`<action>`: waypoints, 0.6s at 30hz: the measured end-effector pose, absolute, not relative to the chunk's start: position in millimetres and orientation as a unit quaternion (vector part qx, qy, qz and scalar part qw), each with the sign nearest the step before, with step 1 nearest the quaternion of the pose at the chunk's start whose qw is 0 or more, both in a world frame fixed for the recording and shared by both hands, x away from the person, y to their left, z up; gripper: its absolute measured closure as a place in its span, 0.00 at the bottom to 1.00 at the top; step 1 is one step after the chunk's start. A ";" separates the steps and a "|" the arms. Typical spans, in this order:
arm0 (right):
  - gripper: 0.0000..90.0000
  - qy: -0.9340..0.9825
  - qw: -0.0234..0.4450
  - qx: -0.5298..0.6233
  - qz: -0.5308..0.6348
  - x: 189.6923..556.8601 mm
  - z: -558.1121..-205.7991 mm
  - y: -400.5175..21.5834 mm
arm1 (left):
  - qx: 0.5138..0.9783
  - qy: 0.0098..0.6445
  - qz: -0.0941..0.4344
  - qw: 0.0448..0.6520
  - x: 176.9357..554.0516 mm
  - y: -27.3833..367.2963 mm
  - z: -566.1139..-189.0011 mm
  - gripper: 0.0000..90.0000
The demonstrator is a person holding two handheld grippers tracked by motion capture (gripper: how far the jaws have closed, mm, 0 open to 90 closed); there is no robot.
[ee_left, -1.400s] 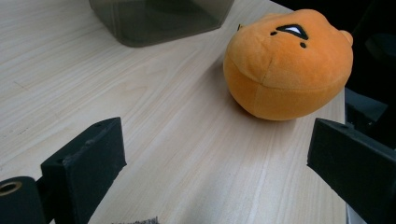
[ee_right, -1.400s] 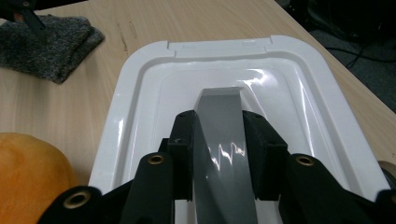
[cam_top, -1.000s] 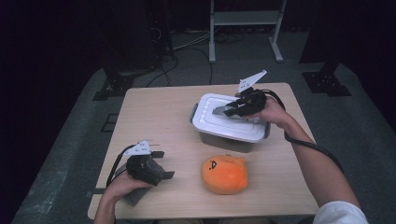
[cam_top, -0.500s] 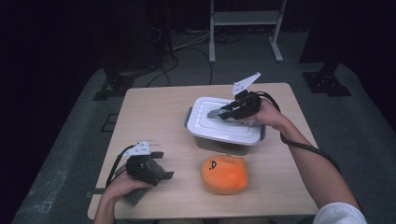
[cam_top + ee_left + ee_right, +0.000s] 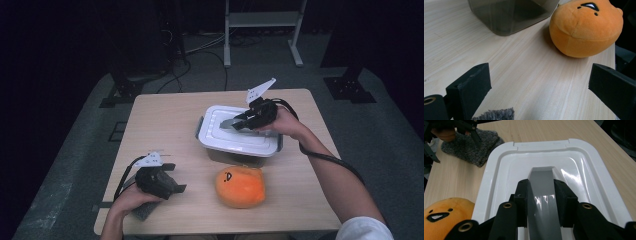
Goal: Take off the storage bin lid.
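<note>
Looks like your right gripper [image 5: 239, 123], jaws clamped on the grey handle [image 5: 543, 192], slid the white lid [image 5: 240, 135] left, probably lifting it off the box [image 5: 240, 156] at frame centre, while your left gripper [image 5: 176, 181] idled wide open, holding nothing.

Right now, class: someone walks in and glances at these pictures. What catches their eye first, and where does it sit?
The bright orange plush toy with a drawn face, near the front edge of the wooden table. Just behind it stands a dark box whose white lid has a grey handle clamped in the right gripper. At front left, the left gripper rests open over a grey woolly cloth.
</note>
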State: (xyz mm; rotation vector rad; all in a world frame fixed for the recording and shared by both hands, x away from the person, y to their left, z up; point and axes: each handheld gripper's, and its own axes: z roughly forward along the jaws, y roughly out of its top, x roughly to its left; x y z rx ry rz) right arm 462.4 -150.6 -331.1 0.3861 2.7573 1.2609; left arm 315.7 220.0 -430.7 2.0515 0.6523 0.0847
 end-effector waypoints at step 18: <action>0.73 0.893 0.060 0.128 0.428 456.1 -310.8 -157.1 | 0.835 0.265 0.038 0.480 315.4 223.5 -429.0 0.04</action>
